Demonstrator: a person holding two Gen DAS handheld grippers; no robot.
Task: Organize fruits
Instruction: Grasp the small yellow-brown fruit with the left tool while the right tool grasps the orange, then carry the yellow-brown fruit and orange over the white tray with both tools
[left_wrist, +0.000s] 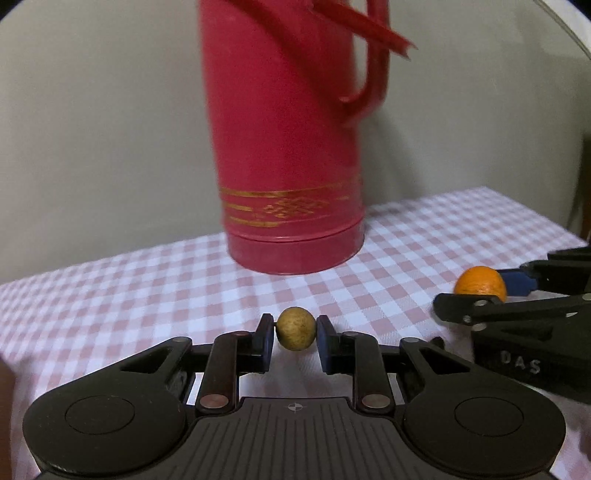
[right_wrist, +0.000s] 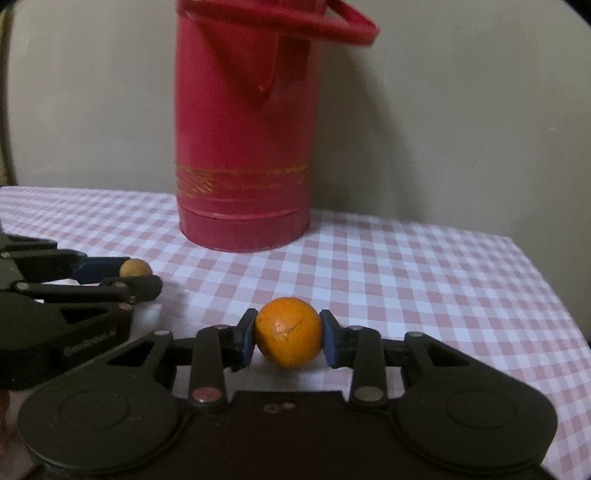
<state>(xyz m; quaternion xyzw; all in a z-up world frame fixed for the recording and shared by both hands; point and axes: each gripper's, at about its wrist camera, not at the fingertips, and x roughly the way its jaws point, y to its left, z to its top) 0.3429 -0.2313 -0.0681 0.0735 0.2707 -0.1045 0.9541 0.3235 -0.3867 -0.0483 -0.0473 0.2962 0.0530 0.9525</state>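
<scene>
Checked pink-and-white cloth (right_wrist: 424, 280) covers the table, and on it stands the tall red cylindrical flask with gold bands (right_wrist: 242, 147), whose inside is out of view. Nearer, the right gripper (right_wrist: 289, 332) pinches the round orange fruit (right_wrist: 289, 332) by its sides, and beside it the left gripper (left_wrist: 295, 328) clamps the small round brownish-tan fruit (left_wrist: 296, 328), both low over the cloth. Each grip looks centred, so I judge steady pressure and level carrying best, since round fruit could roll out.

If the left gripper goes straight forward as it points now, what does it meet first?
Probably the red flask. The left gripper, shut on a small brown fruit, points at its base across bare checkered cloth; depth is uncertain.
</scene>
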